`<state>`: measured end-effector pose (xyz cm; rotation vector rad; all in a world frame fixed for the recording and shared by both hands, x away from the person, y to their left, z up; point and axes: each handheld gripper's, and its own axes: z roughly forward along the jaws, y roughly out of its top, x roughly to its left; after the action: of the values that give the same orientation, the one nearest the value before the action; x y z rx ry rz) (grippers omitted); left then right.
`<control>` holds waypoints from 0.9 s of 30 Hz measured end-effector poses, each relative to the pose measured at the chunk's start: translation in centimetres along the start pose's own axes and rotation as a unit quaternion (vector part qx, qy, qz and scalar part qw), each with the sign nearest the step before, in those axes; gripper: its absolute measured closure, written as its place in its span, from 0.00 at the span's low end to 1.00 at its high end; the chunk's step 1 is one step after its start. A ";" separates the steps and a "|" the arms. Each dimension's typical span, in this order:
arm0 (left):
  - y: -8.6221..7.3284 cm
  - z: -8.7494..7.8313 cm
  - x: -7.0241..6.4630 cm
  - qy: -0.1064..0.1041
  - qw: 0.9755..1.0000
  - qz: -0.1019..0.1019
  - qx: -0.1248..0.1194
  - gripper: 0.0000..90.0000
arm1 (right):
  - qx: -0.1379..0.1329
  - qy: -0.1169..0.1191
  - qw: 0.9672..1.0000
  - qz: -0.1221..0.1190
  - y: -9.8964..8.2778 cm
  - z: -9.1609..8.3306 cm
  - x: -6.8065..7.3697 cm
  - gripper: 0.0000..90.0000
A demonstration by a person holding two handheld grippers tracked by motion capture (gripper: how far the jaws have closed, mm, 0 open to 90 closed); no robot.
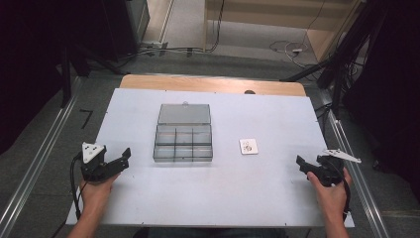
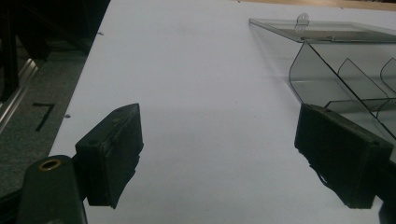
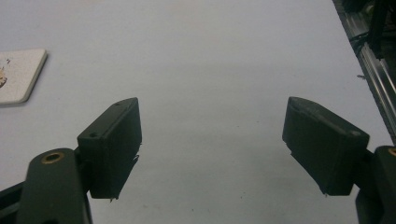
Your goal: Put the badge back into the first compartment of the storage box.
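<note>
A clear smoky plastic compartment box (image 1: pixel 183 144) sits mid-table, its lid (image 1: pixel 184 114) folded open toward the far side and its cells looking empty. In the left gripper view the box (image 2: pixel 336 70) lies ahead to the right. A small white card (image 1: pixel 248 146) with a dark print lies flat to the right of the box, and appears at the left edge of the right gripper view (image 3: pixel 18 74). My left gripper (image 1: pixel 121 159) (image 2: pixel 219 140) is held open near the left front of the box, holding nothing. My right gripper (image 1: pixel 304 166) (image 3: pixel 210 140) stands open at the table's right, empty.
The white tabletop (image 1: pixel 223 193) lies on a wooden table whose far edge (image 1: pixel 213 84) shows. Metal rails (image 1: pixel 34 163) (image 1: pixel 351 158) run along both sides. Cables (image 1: pixel 287 49) lie on the floor beyond.
</note>
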<state>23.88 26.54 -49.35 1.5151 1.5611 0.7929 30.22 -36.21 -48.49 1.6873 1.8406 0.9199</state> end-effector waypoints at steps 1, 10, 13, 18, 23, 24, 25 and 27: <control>0.0 0.0 0.0 0.000 1.000 0.000 -0.001 0.17 | 0.001 -0.001 1.000 -0.002 0.0 0.0 0.0 0.20; 0.0 0.0 0.0 0.000 1.000 -0.001 0.000 0.17 | 0.004 0.005 1.000 -0.005 0.0 0.1 0.4 0.20; 0.0 0.0 0.0 -0.001 1.000 -0.001 -0.001 0.17 | 0.003 0.006 1.000 -0.009 0.1 0.2 0.7 0.20; 0.0 0.0 -0.1 -0.001 1.000 0.000 -0.001 0.17 | 0.005 0.009 1.000 -0.013 0.1 0.3 1.1 0.20; 0.0 0.1 -0.1 -0.001 1.000 0.001 0.000 0.17 | 0.003 0.010 1.000 -0.014 0.2 0.3 1.4 0.20; 0.0 0.1 -0.1 -0.001 1.000 0.000 0.000 0.17 | 0.004 0.011 1.000 -0.015 0.2 0.4 1.5 0.20; 0.0 0.1 -0.1 -0.001 1.000 0.000 0.000 0.17 | 0.005 0.012 1.000 -0.016 0.2 0.4 1.5 0.20; 0.0 0.1 -0.1 -0.001 1.000 0.000 0.001 0.17 | 0.006 0.012 1.000 -0.019 0.2 0.5 1.6 0.20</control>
<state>23.98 26.45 -49.37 1.5165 1.5610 0.7902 30.52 -34.51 -48.47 1.6502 1.8912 0.9198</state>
